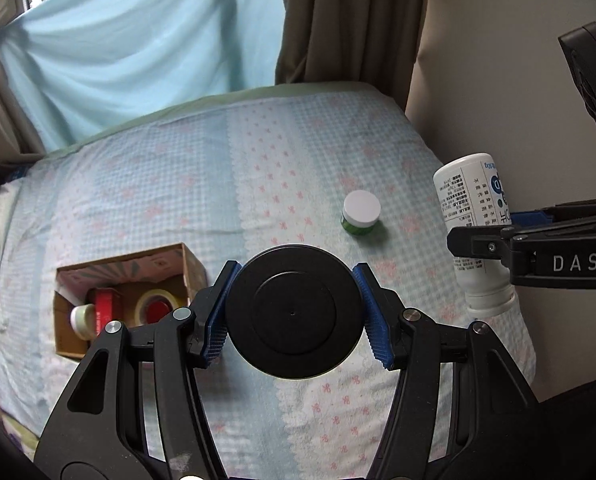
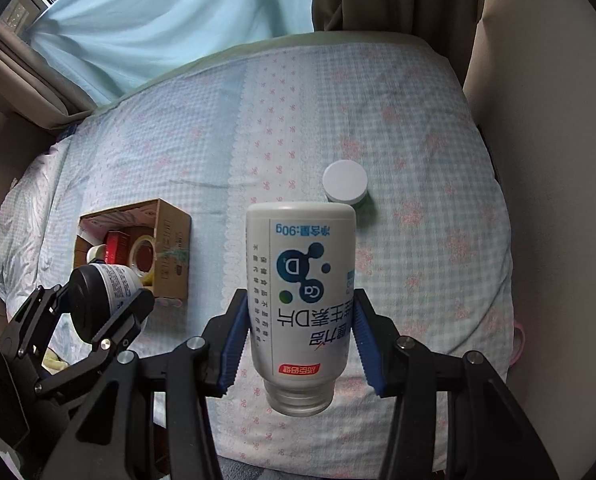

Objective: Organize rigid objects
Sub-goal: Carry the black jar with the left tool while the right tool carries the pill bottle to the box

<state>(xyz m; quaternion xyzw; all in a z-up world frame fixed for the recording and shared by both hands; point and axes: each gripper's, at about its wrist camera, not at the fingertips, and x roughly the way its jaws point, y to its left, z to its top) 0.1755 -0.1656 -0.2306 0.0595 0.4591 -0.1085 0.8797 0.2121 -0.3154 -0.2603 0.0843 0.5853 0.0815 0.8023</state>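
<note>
The white bottle (image 2: 301, 304) hangs above the bed (image 2: 437, 240), base away from the camera, neck toward it, pinched by the right gripper (image 2: 299, 344). The left gripper (image 1: 294, 314) clamps a black-capped jar (image 1: 294, 312), cap facing its camera. Below lie a green jar (image 1: 361, 213) and a cardboard box (image 1: 194, 268) holding tape rolls (image 1: 154, 306).

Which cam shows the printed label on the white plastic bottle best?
Right wrist: the white plastic bottle sits centred between the right gripper pads, its front label facing the lens, upside down. Left wrist catches only the bottle's side at the frame edge, small print visible, its lower part hidden by the gripper.
</note>
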